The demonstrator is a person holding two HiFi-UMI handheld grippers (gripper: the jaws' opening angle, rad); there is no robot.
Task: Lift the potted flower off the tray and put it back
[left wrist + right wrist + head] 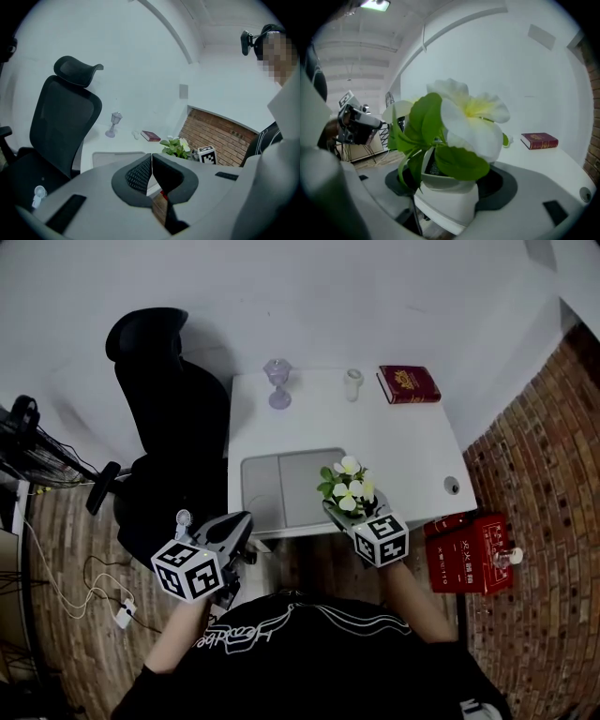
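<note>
Near the front edge of the table (412,446), just by the right end of the tray (281,488), the potted flower (450,140) is up in the air. The right gripper (356,517) holds it. Its two jaws press on the sides of the white pot, one on each side. The pot stands straight up, and the white flowers and green leaves stick out above the jaws. In the right gripper view, brown floor shows under the pot, so it seems to touch nothing below it.

The tray is grey and flat, and nothing lies on it. It sits at the front edge of the table, a bit to the left of the middle.

The left gripper (151,161) hangs off the table, out past the front left corner and near the black chair (169,409). Its jaws are closed together with nothing in them.

Along the back edge stand a glass goblet (277,382), a small white cup (352,383) and a red book (408,383). They are well away from the tray.

The lifting part looks done, since the pot is off the tray. The part that seems left is putting it back. For that, the right gripper needs to carry the pot a little to the left, over the bare tray. Then it should go down slowly with the pot kept straight. Only when the pot's bottom sits flat on the tray should the jaws let go. If the pot tips, or comes down on the raised rim, it could fall over.
</note>
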